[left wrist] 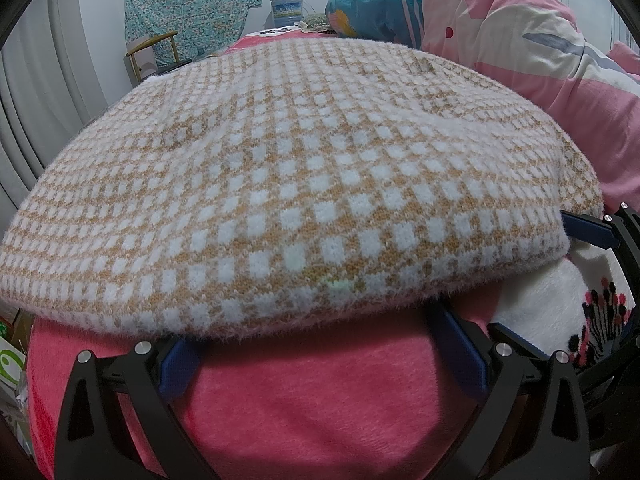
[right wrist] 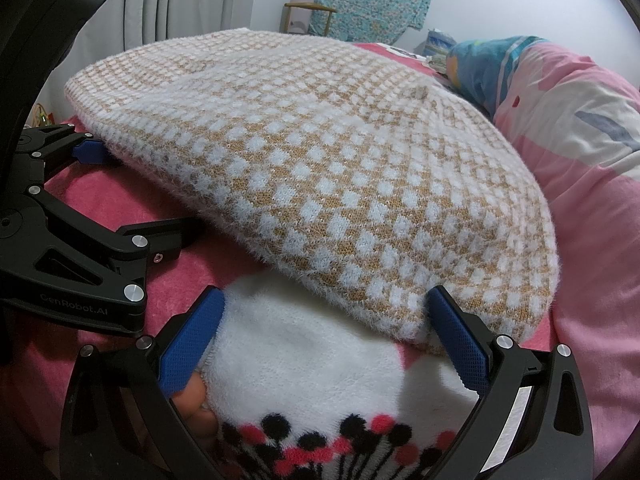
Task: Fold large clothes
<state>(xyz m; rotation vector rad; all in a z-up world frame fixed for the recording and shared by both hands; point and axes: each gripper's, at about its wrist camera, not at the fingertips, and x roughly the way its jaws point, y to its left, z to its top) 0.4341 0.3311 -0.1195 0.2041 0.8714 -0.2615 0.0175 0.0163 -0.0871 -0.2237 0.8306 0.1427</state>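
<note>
A folded fuzzy sweater [left wrist: 288,184] with a tan and white check pattern lies on the pink bed blanket [left wrist: 320,400]; it also shows in the right wrist view [right wrist: 320,168]. My left gripper [left wrist: 316,336] is open, its blue pads at the sweater's near edge, partly tucked under it. My right gripper [right wrist: 324,320] is open at the sweater's near right corner, over a white patch of the blanket with black and red dots [right wrist: 312,364]. The left gripper [right wrist: 132,196] shows at the left of the right wrist view, fingers under the sweater's edge.
A rolled pink, white and teal duvet [left wrist: 500,40] lies along the right of the bed. A chair [left wrist: 154,52] draped with a teal floral cloth [left wrist: 192,4] stands by the far wall. A water jug [left wrist: 286,10] and curtains [left wrist: 36,92] stand beyond.
</note>
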